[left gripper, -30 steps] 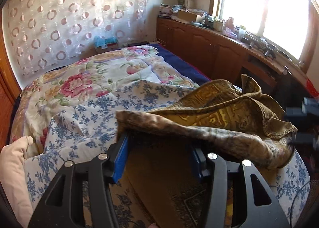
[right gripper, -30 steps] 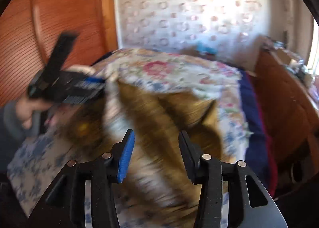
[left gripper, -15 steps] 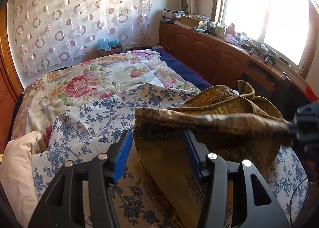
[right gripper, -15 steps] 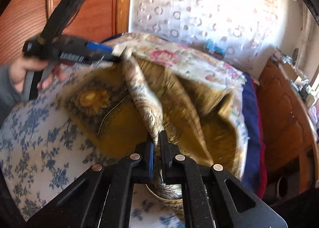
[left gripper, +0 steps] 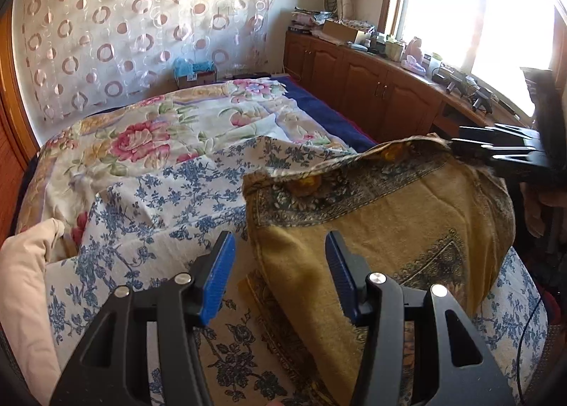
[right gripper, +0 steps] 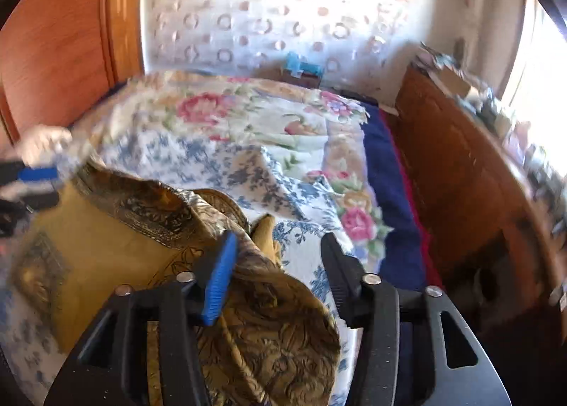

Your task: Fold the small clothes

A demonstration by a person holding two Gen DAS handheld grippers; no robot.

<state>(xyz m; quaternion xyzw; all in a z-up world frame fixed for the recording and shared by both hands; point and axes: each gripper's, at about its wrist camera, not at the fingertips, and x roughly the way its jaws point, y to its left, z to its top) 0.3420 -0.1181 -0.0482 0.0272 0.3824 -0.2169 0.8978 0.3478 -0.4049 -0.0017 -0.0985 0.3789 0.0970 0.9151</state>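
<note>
A mustard-gold patterned garment (left gripper: 382,225) lies bunched on the blue-flowered sheet (left gripper: 149,200); it also shows in the right wrist view (right gripper: 117,239). My left gripper (left gripper: 278,278) is open, its jaws astride the garment's near left edge, holding nothing. My right gripper (right gripper: 278,278) is open above a crumpled fold of the garment, gripping nothing. In the left wrist view the right gripper (left gripper: 503,152) sits at the garment's far right corner. In the right wrist view the left gripper (right gripper: 32,186) shows blurred at the garment's left edge.
A floral quilt (left gripper: 141,136) covers the bed's far half, a cream pillow (left gripper: 24,282) lies at the left. Wooden cabinets (left gripper: 372,87) with clutter run under the window on the right. A wooden headboard (right gripper: 67,37) stands left. A blue box (left gripper: 193,69) sits by the curtain.
The right gripper, shut on the garment's fold half a second ago, has opened and let it drop. The garment has settled lower onto the sheet. The left gripper stays open.
</note>
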